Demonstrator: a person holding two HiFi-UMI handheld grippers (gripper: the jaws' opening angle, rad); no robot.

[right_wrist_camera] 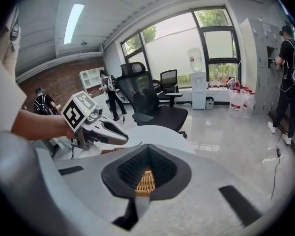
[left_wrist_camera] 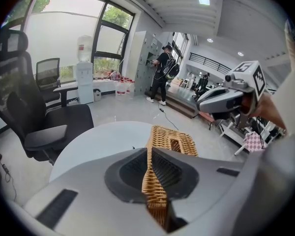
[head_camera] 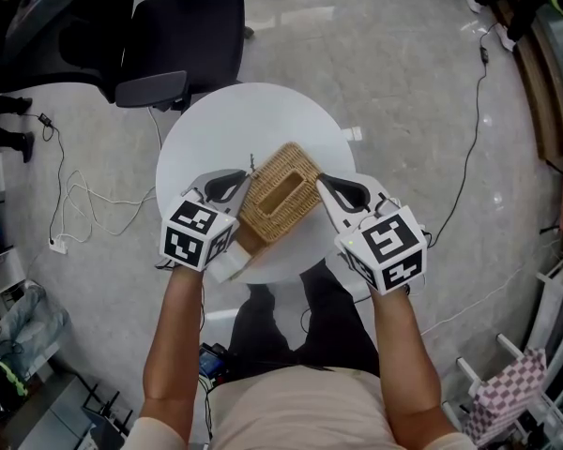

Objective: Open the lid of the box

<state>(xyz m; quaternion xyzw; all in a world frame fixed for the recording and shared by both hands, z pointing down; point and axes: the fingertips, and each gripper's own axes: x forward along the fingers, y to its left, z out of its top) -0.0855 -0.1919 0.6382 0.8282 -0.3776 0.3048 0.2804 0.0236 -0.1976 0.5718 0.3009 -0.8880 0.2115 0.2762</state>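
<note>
Wicker box sits on the white round table. We find the left gripper clamped on its left rim and the right gripper closed on wicker at its right edge. We advise raising both sides evenly, without tilting.

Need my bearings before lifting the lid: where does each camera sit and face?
Head view: on the person's head, looking steeply down at the table and box; both forearms, left tool and right tool show.
Left gripper view: on the left tool, looking along its jaws over the box into the room; right tool shows upper right.
Right gripper view: on the right tool, facing the windows; left tool and forearm show at left.
Shared: each gripper view shows the box between its jaws.
</note>
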